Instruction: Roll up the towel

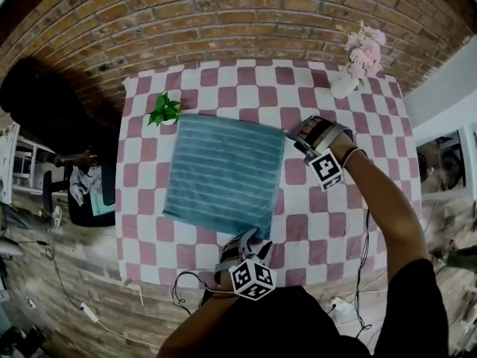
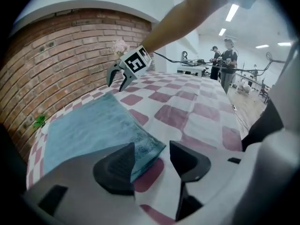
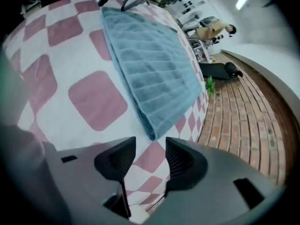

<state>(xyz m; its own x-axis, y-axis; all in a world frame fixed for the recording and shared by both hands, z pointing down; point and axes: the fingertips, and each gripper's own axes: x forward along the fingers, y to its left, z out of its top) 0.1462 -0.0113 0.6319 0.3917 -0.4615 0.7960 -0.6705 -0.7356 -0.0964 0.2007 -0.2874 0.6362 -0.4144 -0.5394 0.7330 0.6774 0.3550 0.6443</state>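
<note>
The blue towel (image 1: pixel 223 174) lay spread on the checked table (image 1: pixel 358 118). The left tool (image 2: pixel 151 156) stood partly open, a towel corner between its jaws but unpinched. The right tool (image 3: pixel 151 153), jaws apart and empty, sat just short of another corner.

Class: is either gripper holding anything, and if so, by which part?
Nothing is held. The left gripper and the right gripper each stand open at a corner of the blue towel, not pinching it.
</note>
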